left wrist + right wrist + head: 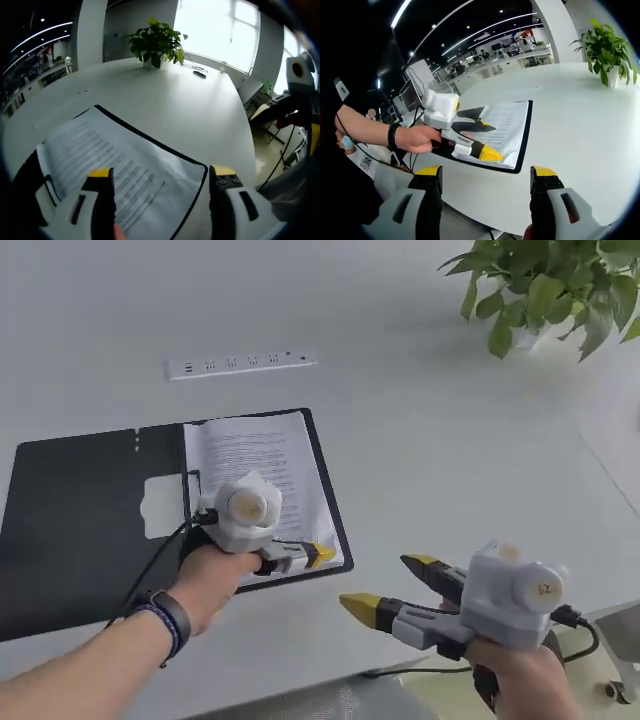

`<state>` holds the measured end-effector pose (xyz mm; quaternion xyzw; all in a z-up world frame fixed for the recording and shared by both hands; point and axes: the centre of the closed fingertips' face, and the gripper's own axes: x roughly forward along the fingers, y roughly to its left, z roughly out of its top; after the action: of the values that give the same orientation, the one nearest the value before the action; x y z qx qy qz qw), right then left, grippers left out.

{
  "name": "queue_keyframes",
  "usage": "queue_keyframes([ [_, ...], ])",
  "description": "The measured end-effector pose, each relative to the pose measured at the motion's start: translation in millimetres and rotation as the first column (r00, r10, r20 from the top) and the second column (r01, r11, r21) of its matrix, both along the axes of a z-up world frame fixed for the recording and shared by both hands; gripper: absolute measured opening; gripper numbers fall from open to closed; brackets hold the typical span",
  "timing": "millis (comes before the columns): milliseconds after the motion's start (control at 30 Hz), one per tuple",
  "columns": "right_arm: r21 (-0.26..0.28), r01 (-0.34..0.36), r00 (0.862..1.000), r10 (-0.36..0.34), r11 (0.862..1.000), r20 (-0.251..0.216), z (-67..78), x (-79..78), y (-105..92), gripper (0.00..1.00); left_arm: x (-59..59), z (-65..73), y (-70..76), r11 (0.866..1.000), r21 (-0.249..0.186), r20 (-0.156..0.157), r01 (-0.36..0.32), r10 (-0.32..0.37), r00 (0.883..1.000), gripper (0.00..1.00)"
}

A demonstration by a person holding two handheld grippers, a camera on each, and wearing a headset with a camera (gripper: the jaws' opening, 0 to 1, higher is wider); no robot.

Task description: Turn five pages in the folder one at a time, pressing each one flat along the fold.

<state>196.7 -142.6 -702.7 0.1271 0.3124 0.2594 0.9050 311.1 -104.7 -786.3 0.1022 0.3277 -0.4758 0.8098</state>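
An open black folder (90, 520) lies flat on the white table, with a stack of printed pages (260, 455) on its right half. My left gripper (310, 556) hovers open over the pages' lower right corner. In the left gripper view its jaws stand wide apart (161, 172) above the printed sheet (100, 150), holding nothing. My right gripper (390, 582) hangs open off the folder's right, near the table's front edge. In the right gripper view its jaws (485, 172) point at the left gripper (482, 142) and the pages (507, 122).
A white power strip (240, 364) lies behind the folder. A potted plant (550, 285) stands at the far right corner. A small dark object (199, 74) lies on the table near the plant. The table's front edge (300, 680) runs just under my hands.
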Motion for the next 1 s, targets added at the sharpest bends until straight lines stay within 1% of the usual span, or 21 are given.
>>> queue_keyframes([
  [67,-0.001,-0.001,1.0,0.001,1.0,-0.002,-0.6,0.3,-0.5,0.71,0.3,-2.9,-1.1,1.0,0.009,0.003,-0.003,0.003,1.0,0.77],
  [100,0.001,-0.001,1.0,0.001,1.0,-0.005,-0.5,0.5,-0.4,0.71,0.4,-7.5,-1.2,1.0,0.026,0.005,-0.002,0.002,1.0,0.78],
  [133,0.002,-0.001,1.0,0.001,1.0,-0.007,-1.0,1.1,-0.7,0.7,3.1,-13.4,3.2,0.997,0.074,0.027,-0.005,0.003,1.0,0.8],
  [167,0.001,-0.001,1.0,0.001,1.0,-0.008,-1.3,1.4,-1.0,0.7,4.1,-16.8,5.5,0.995,0.101,0.04,-0.001,-0.003,0.999,0.81],
  [200,0.001,-0.001,1.0,0.001,1.0,-0.008,-1.2,2.0,-1.1,0.7,3.1,-20.5,5.6,0.994,0.111,0.038,0.005,-0.009,0.999,0.8],
  [233,0.002,0.0,1.0,0.0,1.0,-0.009,-1.2,2.6,-1.4,0.7,2.3,-21.7,5.2,0.994,0.111,0.034,0.007,-0.011,0.999,0.79],
  [300,0.004,0.002,1.0,-0.002,1.0,-0.01,-1.8,4.3,-1.8,0.7,3.1,-20.1,6.3,0.994,0.11,0.037,0.005,-0.009,0.999,0.78],
  [367,0.007,0.001,1.0,-0.001,1.0,-0.009,-2.0,5.9,-1.6,0.7,4.3,-17.0,5.6,0.997,0.081,0.016,-0.006,0.004,1.0,0.78],
  [433,0.01,-0.002,1.0,0.002,1.0,-0.012,-3.7,7.6,-0.5,0.69,7.0,-17.6,7.8,0.996,0.084,0.019,-0.012,0.011,1.0,0.74],
  [500,0.009,-0.009,1.0,0.009,1.0,-0.017,-6.5,9.5,0.7,0.69,9.6,-17.2,9.2,0.997,0.074,0.015,-0.023,0.022,1.0,0.71],
  [533,0.01,-0.011,1.0,0.011,1.0,-0.019,-8.3,11.0,1.0,0.69,9.5,-17.4,9.0,0.997,0.076,0.016,-0.022,0.021,1.0,0.7],
  [600,0.01,-0.018,1.0,0.018,1.0,-0.021,-10.5,14.8,2.1,0.69,11.2,-18.9,11.2,0.995,0.096,0.035,-0.013,0.01,0.999,0.68],
  [767,0.018,-0.03,0.999,0.031,0.999,-0.017,-13.5,30.2,4.5,0.68,11.1,-21.3,11.0,0.994,0.109,0.052,-0.013,0.007,0.999,0.66],
  [833,0.027,-0.031,0.999,0.032,0.999,-0.018,-15.8,36.8,5.1,0.67,11.4,-21.9,11.3,0.994,0.11,0.059,-0.018,0.012,0.998,0.66],
  [1000,0.034,-0.06,0.998,0.061,0.998,-0.025,-25.8,60.9,11.8,0.65,12.3,-21.7,12.0,0.994,0.102,0.069,-0.026,0.019,0.997,0.65],
])
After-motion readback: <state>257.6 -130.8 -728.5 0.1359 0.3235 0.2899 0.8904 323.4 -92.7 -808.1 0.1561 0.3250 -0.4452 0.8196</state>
